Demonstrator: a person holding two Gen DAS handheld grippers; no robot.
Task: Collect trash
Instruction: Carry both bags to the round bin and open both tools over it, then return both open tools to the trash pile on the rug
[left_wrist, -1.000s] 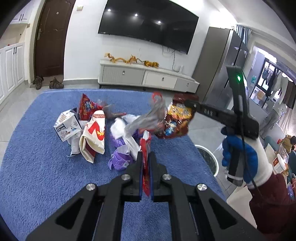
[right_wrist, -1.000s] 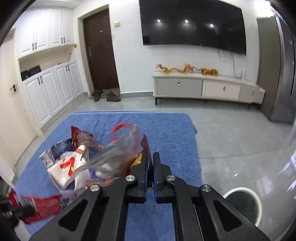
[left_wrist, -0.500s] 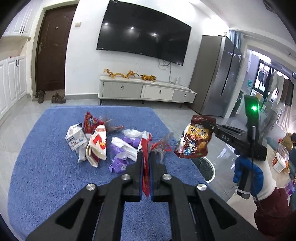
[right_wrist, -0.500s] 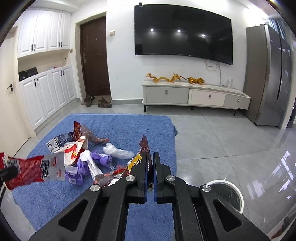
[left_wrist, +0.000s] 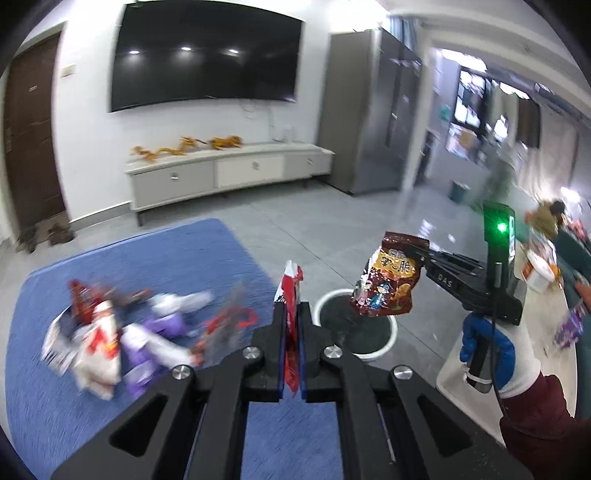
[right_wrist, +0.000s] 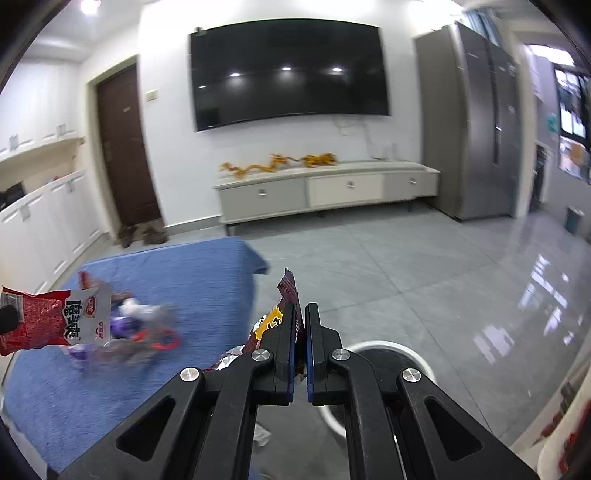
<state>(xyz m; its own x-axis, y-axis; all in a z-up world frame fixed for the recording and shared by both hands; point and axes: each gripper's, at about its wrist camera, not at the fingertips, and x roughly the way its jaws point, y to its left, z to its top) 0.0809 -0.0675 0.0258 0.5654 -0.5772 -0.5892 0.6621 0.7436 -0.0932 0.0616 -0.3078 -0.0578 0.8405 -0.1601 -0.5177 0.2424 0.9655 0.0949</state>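
Note:
My left gripper (left_wrist: 291, 314) is shut on a red and white snack wrapper (left_wrist: 291, 291), which also shows at the left edge of the right wrist view (right_wrist: 55, 321). My right gripper (right_wrist: 300, 314) is shut on a dark brown chip bag (right_wrist: 286, 295) and holds it in the air above a round white-rimmed trash bin (left_wrist: 384, 343), as the left wrist view (left_wrist: 388, 280) shows. The bin also shows in the right wrist view (right_wrist: 410, 350). A pile of wrappers (left_wrist: 122, 332) lies on the blue rug (left_wrist: 55, 387).
A low TV cabinet (right_wrist: 325, 188) stands by the far wall under a TV (right_wrist: 288, 70). A grey fridge (right_wrist: 476, 125) is at the right. Shoes (right_wrist: 140, 232) lie by the brown door. A white table edge (left_wrist: 454, 365) is near my right hand.
Both grippers have swung right, away from the pile and over to the bin. The chip bag now hangs above the bin. The loose grey and red wrapper lies on the rug.

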